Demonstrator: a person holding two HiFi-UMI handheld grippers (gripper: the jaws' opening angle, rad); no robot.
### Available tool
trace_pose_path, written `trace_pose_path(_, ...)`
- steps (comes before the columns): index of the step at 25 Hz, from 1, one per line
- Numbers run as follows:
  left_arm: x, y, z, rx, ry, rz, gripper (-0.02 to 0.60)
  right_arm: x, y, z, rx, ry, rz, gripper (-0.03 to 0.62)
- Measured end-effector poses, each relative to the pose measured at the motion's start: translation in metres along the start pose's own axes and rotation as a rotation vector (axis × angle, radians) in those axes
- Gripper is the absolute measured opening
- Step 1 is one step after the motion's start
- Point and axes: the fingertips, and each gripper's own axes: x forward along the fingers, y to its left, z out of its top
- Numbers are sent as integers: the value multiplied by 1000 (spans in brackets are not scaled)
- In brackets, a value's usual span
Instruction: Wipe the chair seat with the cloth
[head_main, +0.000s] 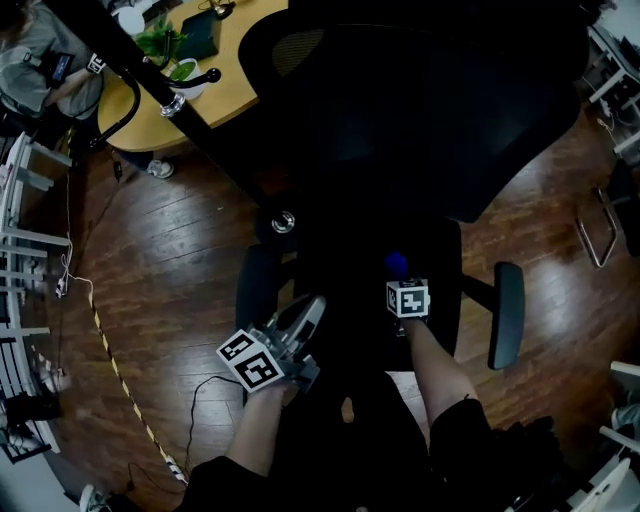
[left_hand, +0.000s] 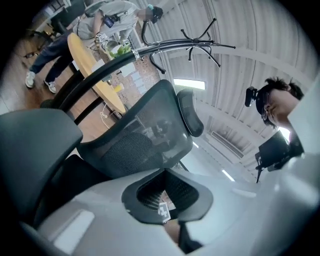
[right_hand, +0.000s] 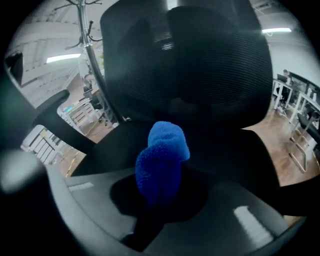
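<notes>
A black office chair fills the head view, its seat (head_main: 345, 285) right below me and its mesh backrest (head_main: 420, 110) beyond. My right gripper (head_main: 399, 274) hangs over the right half of the seat, shut on a fluffy blue cloth (head_main: 397, 264). In the right gripper view the cloth (right_hand: 162, 155) sticks up out of the jaws of that gripper (right_hand: 160, 192), with the seat (right_hand: 240, 150) and backrest (right_hand: 185, 60) behind it. My left gripper (head_main: 312, 305) is off the seat's left front, beside the left armrest (head_main: 257, 285), tilted upward with nothing in its shut jaws.
The right armrest (head_main: 508, 315) stands out over the wooden floor. A curved wooden desk (head_main: 235, 55) with a plant (head_main: 160, 40) stands behind the chair. A black coat-rack pole (head_main: 150, 85) crosses the upper left. A person (head_main: 35, 55) sits at far left. Cables (head_main: 120, 380) trail over the floor.
</notes>
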Motion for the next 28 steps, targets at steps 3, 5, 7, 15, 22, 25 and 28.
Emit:
trace_pose_path(3,-21,6,7,9,-45,36,2,28,74,8,-87,29,118,35)
trace_pose_path(5,-33,9,12,8,-70,47,2,42,121,11,-127,43,186,35)
trace_pose_path(7,-43,13,17,0,-88,50,2,56,165,9,-151,58,248,35)
trace_pose_path(15,-67,37,30,-29,-154,92,2,83,217,-9,-250,56,299,35)
trace_pose_path(22,-57,40,25,-25,-115,74,3,63,120,-39,-119,91,138,35)
trace_pose_path(25,-49,35,28,-25,-74,50,2,32,46,-57,10,86,26,35)
trace_pose_path(28,-36,29,24,-27,-43,38,2,-4,-24,-68,54,82,-68,35)
